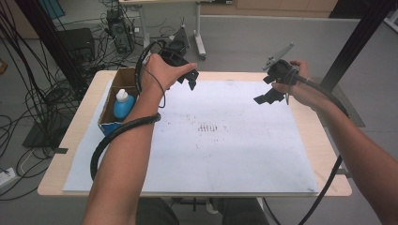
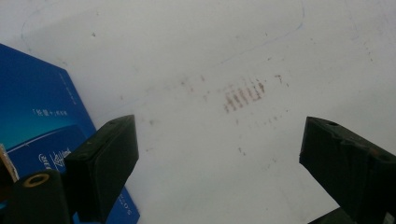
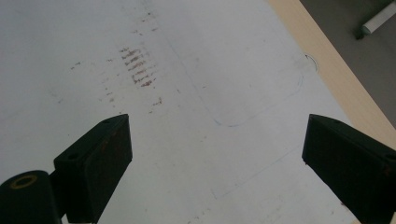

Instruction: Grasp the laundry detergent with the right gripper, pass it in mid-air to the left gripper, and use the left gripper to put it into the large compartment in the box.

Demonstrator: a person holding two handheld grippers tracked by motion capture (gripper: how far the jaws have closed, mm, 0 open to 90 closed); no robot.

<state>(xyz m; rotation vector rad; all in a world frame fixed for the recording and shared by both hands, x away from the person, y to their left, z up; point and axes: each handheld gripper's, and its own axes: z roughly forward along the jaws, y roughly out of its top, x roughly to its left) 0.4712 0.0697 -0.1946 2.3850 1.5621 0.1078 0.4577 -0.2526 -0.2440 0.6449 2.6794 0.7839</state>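
Note:
My left gripper (image 1: 187, 78) hovers over the far left of the white sheet (image 1: 202, 154), held in a hand, and its jaws stand wide apart with nothing between them (image 2: 219, 154). My right gripper (image 1: 271, 96) hangs over the far right of the sheet, also open and empty (image 3: 217, 158). A patch of brown marks (image 1: 207, 127) stains the middle of the sheet (image 2: 243, 95) (image 3: 137, 70). A blue-and-white bottle (image 1: 123, 104) stands in a cardboard box (image 1: 117, 82) left of the sheet; the box's blue side (image 2: 32, 116) shows beside my left jaw.
The wooden table (image 1: 84, 112) borders the sheet, and its edge (image 3: 327, 70) runs past my right gripper. Cables, black equipment (image 1: 77, 42) and a table leg (image 1: 199, 35) lie on the floor beyond. A black frame post (image 1: 356, 42) rises at the far right.

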